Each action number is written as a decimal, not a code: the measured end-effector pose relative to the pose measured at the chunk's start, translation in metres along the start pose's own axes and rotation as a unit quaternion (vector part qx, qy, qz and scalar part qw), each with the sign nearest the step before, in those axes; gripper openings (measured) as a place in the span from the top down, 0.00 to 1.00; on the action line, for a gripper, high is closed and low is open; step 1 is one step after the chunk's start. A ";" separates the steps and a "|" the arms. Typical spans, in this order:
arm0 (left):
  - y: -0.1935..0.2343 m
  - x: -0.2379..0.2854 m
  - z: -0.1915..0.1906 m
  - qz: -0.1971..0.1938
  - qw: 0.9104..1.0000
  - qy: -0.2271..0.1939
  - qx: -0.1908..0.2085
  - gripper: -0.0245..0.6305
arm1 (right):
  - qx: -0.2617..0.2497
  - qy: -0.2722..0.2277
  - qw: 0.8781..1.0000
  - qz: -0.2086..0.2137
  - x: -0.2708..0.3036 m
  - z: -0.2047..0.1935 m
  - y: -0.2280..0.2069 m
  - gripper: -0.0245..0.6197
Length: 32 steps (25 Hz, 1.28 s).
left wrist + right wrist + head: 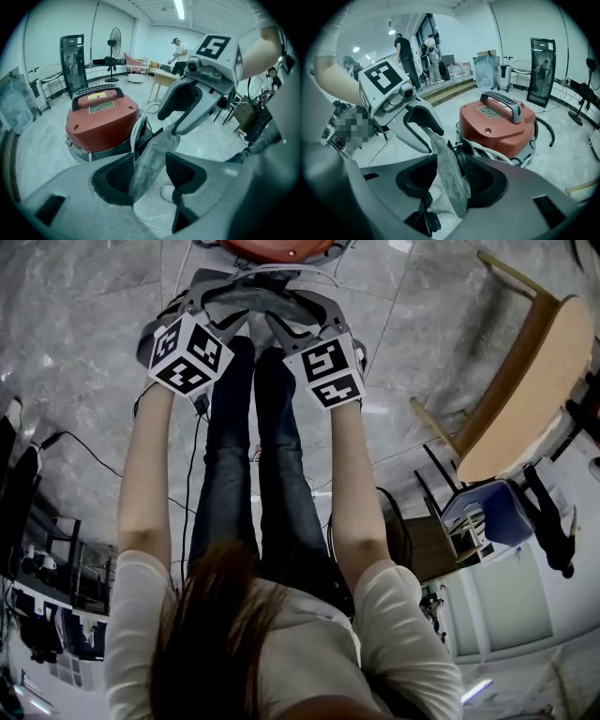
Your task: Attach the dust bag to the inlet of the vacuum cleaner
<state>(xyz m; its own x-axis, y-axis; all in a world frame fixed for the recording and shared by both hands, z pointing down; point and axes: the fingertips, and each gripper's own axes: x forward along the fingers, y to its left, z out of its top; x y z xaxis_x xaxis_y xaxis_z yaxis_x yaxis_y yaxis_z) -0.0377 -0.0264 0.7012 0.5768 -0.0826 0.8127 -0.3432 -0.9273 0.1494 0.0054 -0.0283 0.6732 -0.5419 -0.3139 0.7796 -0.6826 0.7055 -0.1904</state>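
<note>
At lower centre of both gripper views, the bag (159,143) is seen loose between the parted jaws of left gripper (149,159) and right gripper (451,161), collar at the vacuum (497,124) inlet (461,143); attachment is judged made, seating unconfirmed

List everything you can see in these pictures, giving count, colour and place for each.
vacuum cleaner: one, red with black handle, on the floor before both grippers
dust bag: one, grey, between the jaws of both grippers
fan: one, black, standing far back on the floor
chair: one, wooden, on the floor, right side of the head view
left gripper: one, grey, open around the dust bag
right gripper: one, grey, open around the dust bag
arms: two, bare, stretched forward
</note>
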 end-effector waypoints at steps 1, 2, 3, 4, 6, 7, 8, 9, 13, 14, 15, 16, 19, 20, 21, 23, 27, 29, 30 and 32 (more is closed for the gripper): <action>-0.001 -0.002 0.002 0.002 1.000 -0.002 -0.003 0.62 | -0.001 0.000 1.000 -0.001 -0.002 0.001 0.001 0.66; -0.002 -0.004 0.004 0.005 1.000 -0.004 -0.006 0.62 | -0.001 -0.001 1.000 -0.002 -0.004 0.003 0.001 0.66; -0.003 -0.006 0.005 0.009 1.000 -0.005 -0.010 0.62 | 0.001 -0.003 1.000 -0.005 -0.007 0.004 0.001 0.66; -0.005 -0.008 0.007 0.011 1.000 -0.007 -0.016 0.62 | 0.004 -0.005 1.000 -0.007 -0.009 0.004 0.001 0.66; -0.009 -0.012 0.008 0.020 0.999 -0.009 -0.031 0.62 | 0.013 -0.010 1.000 -0.012 -0.014 0.005 0.000 0.66; -0.009 -0.014 0.009 0.027 0.999 -0.010 -0.039 0.62 | 0.016 -0.012 1.000 -0.013 -0.016 0.006 0.000 0.66; -0.008 -0.018 0.010 0.036 0.998 -0.012 -0.049 0.62 | 0.017 -0.014 1.000 -0.015 -0.018 0.008 0.000 0.66; -0.007 -0.022 0.011 0.045 0.997 -0.016 -0.060 0.62 | 0.016 -0.015 1.000 -0.015 -0.021 0.010 0.001 0.66; -0.013 -0.034 0.016 0.063 0.992 -0.033 -0.106 0.62 | 0.022 -0.018 0.999 -0.015 -0.031 0.011 0.006 0.67; -0.013 -0.036 0.018 0.066 0.991 -0.036 -0.114 0.62 | 0.026 -0.021 0.999 -0.014 -0.033 0.012 0.006 0.67; -0.013 -0.039 0.020 0.069 0.990 -0.039 -0.120 0.62 | 0.029 -0.024 0.999 -0.013 -0.035 0.015 0.006 0.68; -0.011 -0.041 0.023 0.072 0.989 -0.042 -0.125 0.62 | 0.030 -0.028 0.999 -0.013 -0.037 0.018 0.005 0.69; -0.010 -0.045 0.028 0.080 0.986 -0.046 -0.139 0.64 | 0.033 -0.030 0.999 -0.012 -0.043 0.022 0.005 0.72; -0.010 -0.047 0.029 0.084 0.984 -0.050 -0.146 0.65 | 0.039 -0.030 0.999 -0.012 -0.045 0.021 0.006 0.73; -0.008 -0.049 0.030 0.090 0.982 -0.057 -0.156 0.66 | 0.047 -0.031 0.998 -0.011 -0.047 0.020 0.005 0.75; -0.001 -0.057 0.035 0.108 0.975 -0.077 -0.180 0.69 | 0.074 -0.038 0.996 -0.007 -0.050 0.022 0.002 0.77; 0.010 -0.073 0.034 0.141 0.957 -0.105 -0.229 0.72 | 0.119 -0.054 0.991 -0.003 -0.061 0.030 -0.003 0.81; 0.018 -0.083 0.032 0.167 0.949 -0.116 -0.242 0.77 | 0.122 -0.059 0.991 -0.006 -0.067 0.037 -0.008 0.83; 0.019 -0.086 0.030 0.174 0.946 -0.118 -0.248 0.77 | 0.123 -0.059 0.991 -0.011 -0.071 0.038 -0.009 0.83; 0.014 -0.088 0.024 0.173 0.940 -0.112 -0.270 0.77 | 0.131 -0.062 0.989 -0.019 -0.078 0.040 -0.010 0.84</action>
<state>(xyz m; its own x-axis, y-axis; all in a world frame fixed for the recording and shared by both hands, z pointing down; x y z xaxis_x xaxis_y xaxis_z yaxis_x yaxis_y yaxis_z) -0.0753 -0.0411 0.6180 0.4820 -0.4772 0.7348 -0.8313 -0.5141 0.2113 0.0345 -0.0360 0.5909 -0.5578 -0.4249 0.7130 -0.7990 0.5075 -0.3226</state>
